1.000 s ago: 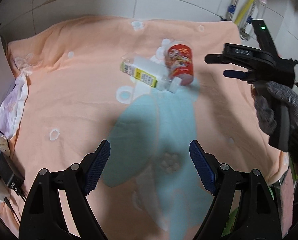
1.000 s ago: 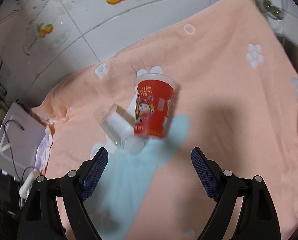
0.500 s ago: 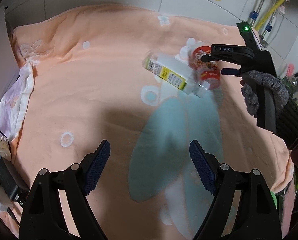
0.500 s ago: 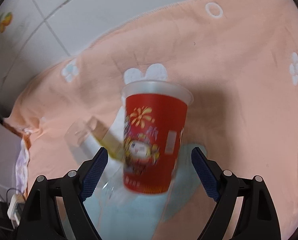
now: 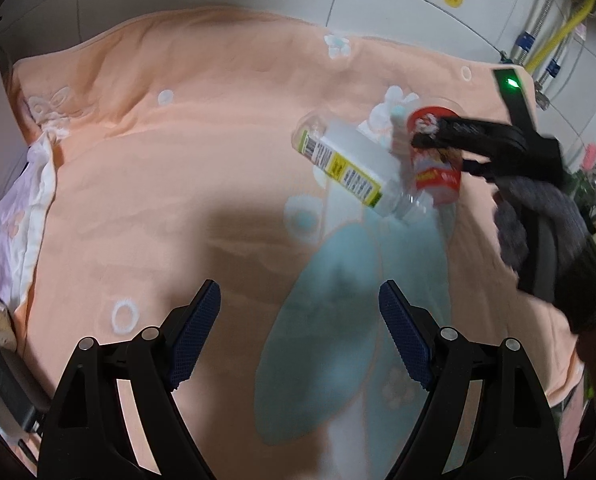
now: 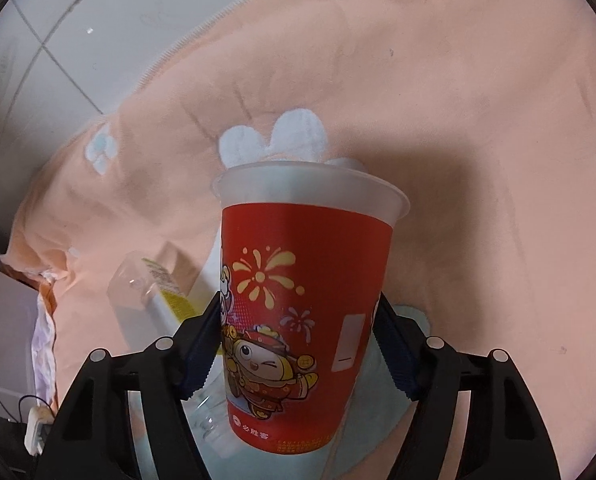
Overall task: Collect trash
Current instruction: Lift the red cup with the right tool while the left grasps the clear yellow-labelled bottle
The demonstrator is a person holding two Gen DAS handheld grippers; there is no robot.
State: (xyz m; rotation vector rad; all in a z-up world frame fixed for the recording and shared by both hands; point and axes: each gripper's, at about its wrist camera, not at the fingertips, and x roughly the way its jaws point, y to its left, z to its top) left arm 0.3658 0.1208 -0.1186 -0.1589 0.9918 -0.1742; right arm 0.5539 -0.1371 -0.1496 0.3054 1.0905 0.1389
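In the left wrist view our left gripper (image 5: 300,328) hangs wide apart over the blanket (image 5: 186,168), holding nothing; further off a bottle (image 5: 350,168) lies on its side, its yellow label too blurred to read; the right gripper (image 5: 438,152) straddles the red cup (image 5: 434,172) beside it. In the right wrist view the cup (image 6: 304,320) lies between the blue pads (image 6: 202,344), which press its sides; we read "必胜客" near its base, with fireworks and a cartoon figure above; the bottle (image 6: 154,292) shows just left, behind the cup.
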